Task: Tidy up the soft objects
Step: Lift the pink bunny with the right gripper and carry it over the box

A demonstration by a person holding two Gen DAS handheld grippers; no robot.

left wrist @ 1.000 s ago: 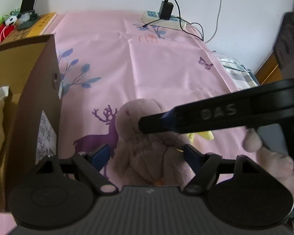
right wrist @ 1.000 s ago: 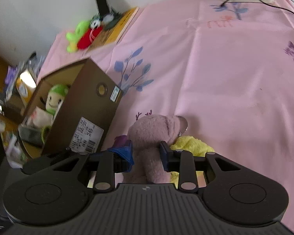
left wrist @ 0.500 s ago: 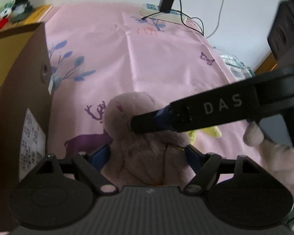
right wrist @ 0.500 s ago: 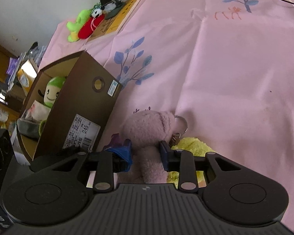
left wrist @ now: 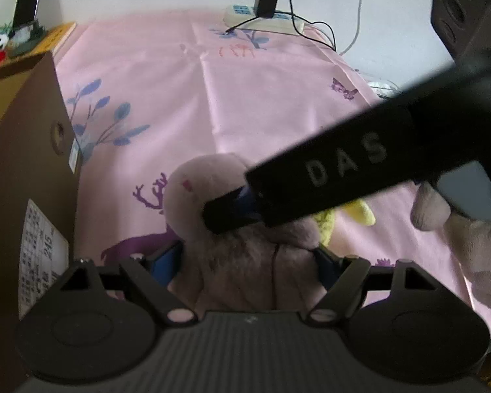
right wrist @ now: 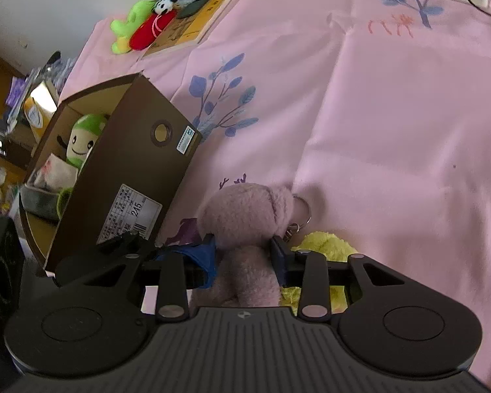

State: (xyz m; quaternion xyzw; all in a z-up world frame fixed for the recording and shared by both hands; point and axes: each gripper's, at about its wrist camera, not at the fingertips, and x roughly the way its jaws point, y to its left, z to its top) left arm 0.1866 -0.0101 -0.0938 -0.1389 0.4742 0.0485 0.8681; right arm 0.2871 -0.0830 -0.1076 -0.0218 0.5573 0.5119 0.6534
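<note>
A pink plush toy (left wrist: 193,196) lies on the pink cloth beside a brown cardboard box (left wrist: 23,163). My left gripper (left wrist: 245,260) has its blue pads against both sides of the toy's body. One of the right gripper's fingers (left wrist: 327,170) crosses from the right to the toy's head. In the right wrist view the toy (right wrist: 245,206) has its narrow neck between the pads of my right gripper (right wrist: 244,252). Those jaws are opening, and the plush still fills the gap. A yellow plush (right wrist: 324,242) lies just right of the toy.
The box (right wrist: 140,170) holds a green-headed plush (right wrist: 81,137) and other soft items. Green and red plush toys (right wrist: 137,29) lie by a yellow book (right wrist: 199,16) at the back. A power strip (left wrist: 262,21) sits by the wall. A gloved hand (left wrist: 468,239) is at right.
The right gripper's pads stand slightly wider apart around the toy's neck. In the left wrist view the toy and the crossing finger loom larger and the box has slid left.
</note>
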